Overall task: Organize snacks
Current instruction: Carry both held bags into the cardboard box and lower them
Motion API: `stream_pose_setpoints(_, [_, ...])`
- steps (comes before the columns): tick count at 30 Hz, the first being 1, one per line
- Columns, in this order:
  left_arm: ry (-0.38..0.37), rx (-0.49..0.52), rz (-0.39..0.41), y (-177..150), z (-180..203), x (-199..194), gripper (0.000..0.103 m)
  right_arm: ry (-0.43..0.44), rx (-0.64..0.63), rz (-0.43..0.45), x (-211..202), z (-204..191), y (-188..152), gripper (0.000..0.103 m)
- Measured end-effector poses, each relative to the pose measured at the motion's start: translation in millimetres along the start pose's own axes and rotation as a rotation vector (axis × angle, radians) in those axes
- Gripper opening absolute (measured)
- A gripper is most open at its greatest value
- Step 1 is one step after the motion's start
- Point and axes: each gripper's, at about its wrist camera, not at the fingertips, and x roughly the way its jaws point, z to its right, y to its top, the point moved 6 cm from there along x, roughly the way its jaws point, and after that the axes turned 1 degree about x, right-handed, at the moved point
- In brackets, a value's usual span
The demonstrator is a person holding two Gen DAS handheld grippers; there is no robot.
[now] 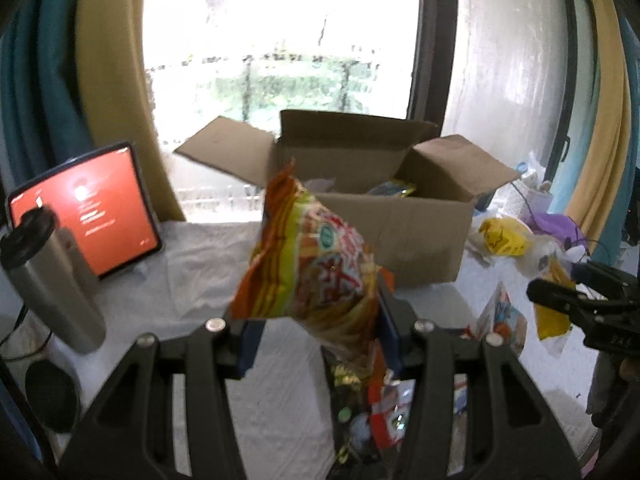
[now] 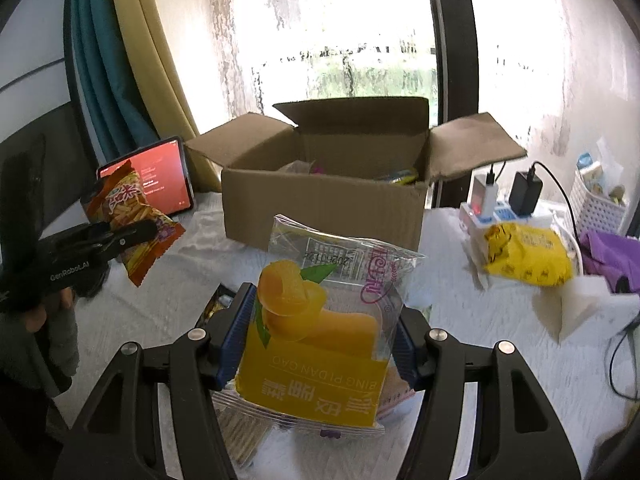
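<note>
My left gripper (image 1: pixel 320 332) is shut on an orange bag of stick snacks (image 1: pixel 308 268) and holds it above the table, in front of the open cardboard box (image 1: pixel 420 236). It also shows in the right wrist view (image 2: pixel 132 236) with the bag (image 2: pixel 132 216). My right gripper (image 2: pixel 324 340) is shut on a yellow cake packet (image 2: pixel 320 340), held above the table before the box (image 2: pixel 320 216). The right gripper shows at the right edge of the left wrist view (image 1: pixel 560 292). Snack packets lie inside the box (image 1: pixel 392 190).
A red-screen tablet (image 1: pixel 88 208) and a steel tumbler (image 1: pixel 52 280) stand at left. Loose snack packets (image 1: pixel 376 412) lie under my left gripper. A yellow pack (image 2: pixel 524 256), a power strip with chargers (image 2: pixel 500 208), a white basket (image 2: pixel 600 200) and purple cloth (image 2: pixel 612 256) sit at right.
</note>
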Motion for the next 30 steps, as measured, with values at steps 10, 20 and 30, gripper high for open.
stream_pose_setpoints(10, [-0.036,0.047,0.015,38.5,13.5,30.6,0.051,-0.007,-0.002,0.040,15.4,15.2,37.4,0.064])
stream_pose_setpoints(20, [-0.056,0.059,0.027,75.1,15.3,63.7,0.051,-0.008,-0.009,0.076,29.8,18.2,74.5,0.065])
stream_pose_setpoints(30, [-0.068,0.046,0.025,97.7,10.0,95.6,0.051,-0.003,-0.005,0.085,56.2,29.1,103.6,0.065])
